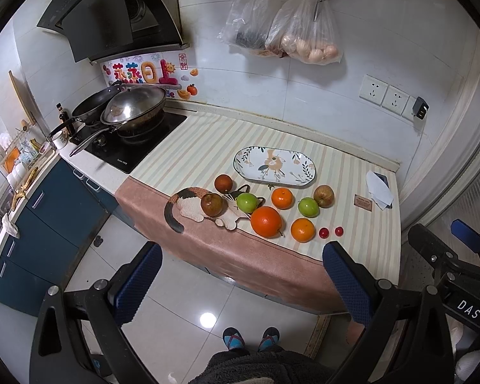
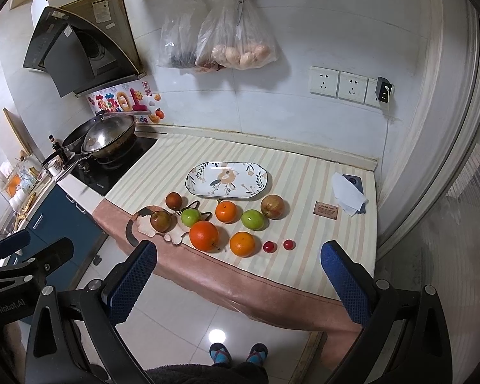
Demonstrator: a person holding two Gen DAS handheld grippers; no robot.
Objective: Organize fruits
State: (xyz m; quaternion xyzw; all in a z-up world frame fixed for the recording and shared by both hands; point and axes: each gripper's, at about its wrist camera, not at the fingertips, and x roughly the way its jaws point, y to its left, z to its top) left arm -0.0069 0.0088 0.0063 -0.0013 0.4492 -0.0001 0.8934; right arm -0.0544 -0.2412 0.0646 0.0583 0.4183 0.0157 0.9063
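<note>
Evidently nothing is started: on the counter (image 2: pixel 304 172) the oval plate (image 2: pixel 228 179) lies bare, fruit scattered just before it. Both the left gripper (image 1: pixel 243 275) and right gripper (image 2: pixel 240 272) hang wide apart, empty, well short. Next, probably reach the big orange (image 2: pixel 204 235).

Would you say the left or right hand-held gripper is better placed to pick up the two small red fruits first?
Right, probably: the red fruits lie at the row's right end, nearer the right hand-held gripper; both are open and back from the counter.
</note>
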